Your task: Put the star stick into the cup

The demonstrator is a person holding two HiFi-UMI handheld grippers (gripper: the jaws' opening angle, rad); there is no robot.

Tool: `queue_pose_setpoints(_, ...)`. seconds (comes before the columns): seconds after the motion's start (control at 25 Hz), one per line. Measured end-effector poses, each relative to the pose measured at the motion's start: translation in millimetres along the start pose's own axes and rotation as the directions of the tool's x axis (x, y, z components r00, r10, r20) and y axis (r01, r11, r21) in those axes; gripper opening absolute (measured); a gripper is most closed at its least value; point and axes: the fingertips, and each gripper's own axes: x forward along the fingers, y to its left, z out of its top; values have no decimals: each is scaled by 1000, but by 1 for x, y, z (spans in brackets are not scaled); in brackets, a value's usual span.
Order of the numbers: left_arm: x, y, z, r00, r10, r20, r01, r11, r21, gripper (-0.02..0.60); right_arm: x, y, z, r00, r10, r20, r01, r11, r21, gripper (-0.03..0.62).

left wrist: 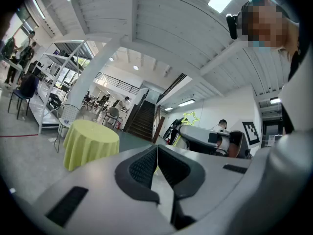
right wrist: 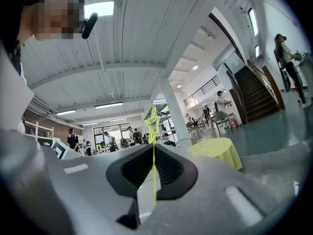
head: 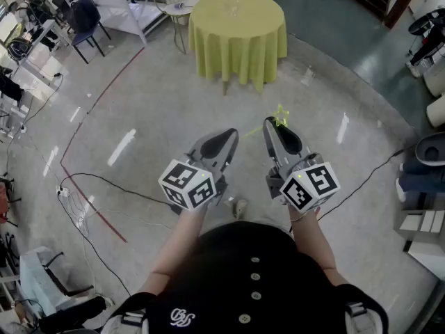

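Two grippers are held side by side and level over the floor, each with one marker cube at its back: the left gripper and the right gripper. There is one star stick, thin and yellow-green, pinched upright between the right gripper's fingers, its outlined star standing above their tips. The left gripper's fingers are pressed together with nothing between them. One round table under a yellow-green cloth stands well apart from both grippers, farther along the floor ahead of them. Something small and clear sits on its top, too faint to say whether it is the cup. From the head view only the star and a short piece of the stick show past the right gripper, the rest being covered by it. In the right gripper view the stick's lower end disappears where the fingers meet the gripper's body
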Motion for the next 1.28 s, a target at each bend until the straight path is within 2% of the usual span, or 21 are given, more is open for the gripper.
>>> queue_pose_setpoints(0.12, 6, -4, 0, 999, -45, -7, 45, 999, -13, 14, 4, 1, 1, 999, 40, -11, -40, 999, 1, 11)
queue_pose_setpoints(0.36, 15, -8, 1, 998, -56, -23, 56, 998, 4, 14, 3, 6, -3, 993, 103, -51, -105, 994, -26, 11)
queue_pose_setpoints(0.76, 20, -6, -3, 998, -52, -31, 53, 998, 20, 13, 0, -9, -8, 995, 70, -64, -73, 997, -35, 11)
queue_pose_setpoints(1.04, 25, -3, 1, 999, -30, -14, 31, 999, 41, 14, 6, -12, 4, 998, 59, -8, -59, 998, -33, 12)
queue_pose_setpoints(1.28, 29, -9, -13, 1000, -11, -25, 12, 1000, 12, 14, -1, -19, -4, 996, 80, -30, -81, 996, -37, 12)
